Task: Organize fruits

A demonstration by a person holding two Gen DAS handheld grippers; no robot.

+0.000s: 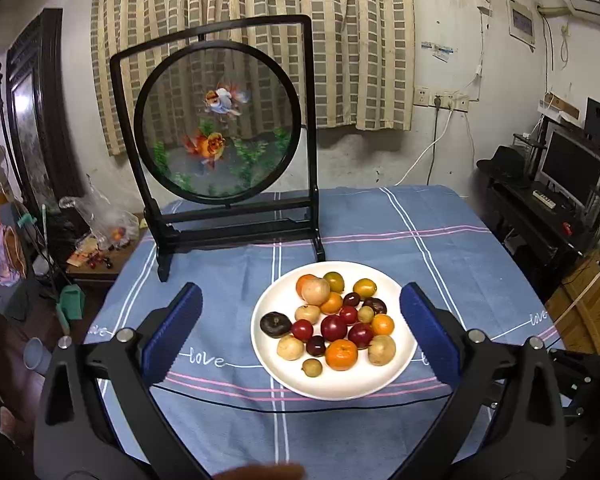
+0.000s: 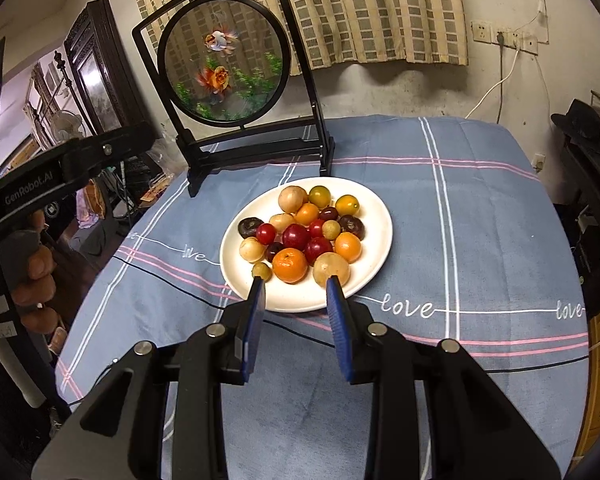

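A white plate [image 1: 340, 386] lies on the blue checked tablecloth [image 1: 424, 248], piled with mixed fruit. The pile holds tangerines [image 1: 341, 355], red plums [image 1: 333, 328], pale brown round fruits [image 1: 315, 291] and a dark one [image 1: 275, 324]. My left gripper [image 1: 301, 290] hovers in front of the plate, open wide with nothing between its blue pads. In the right wrist view the plate [image 2: 376, 208] sits just beyond my right gripper [image 2: 294, 281]. Its jaws stand a narrow gap apart and empty, tips over the near rim by a tangerine [image 2: 289, 265].
A round goldfish screen on a black stand [image 1: 220, 120] rises behind the plate near the table's far left. A person's hand [image 2: 34, 280] holds the left gripper's handle at the left. A dark desk with a monitor [image 1: 572, 172] stands to the right of the table.
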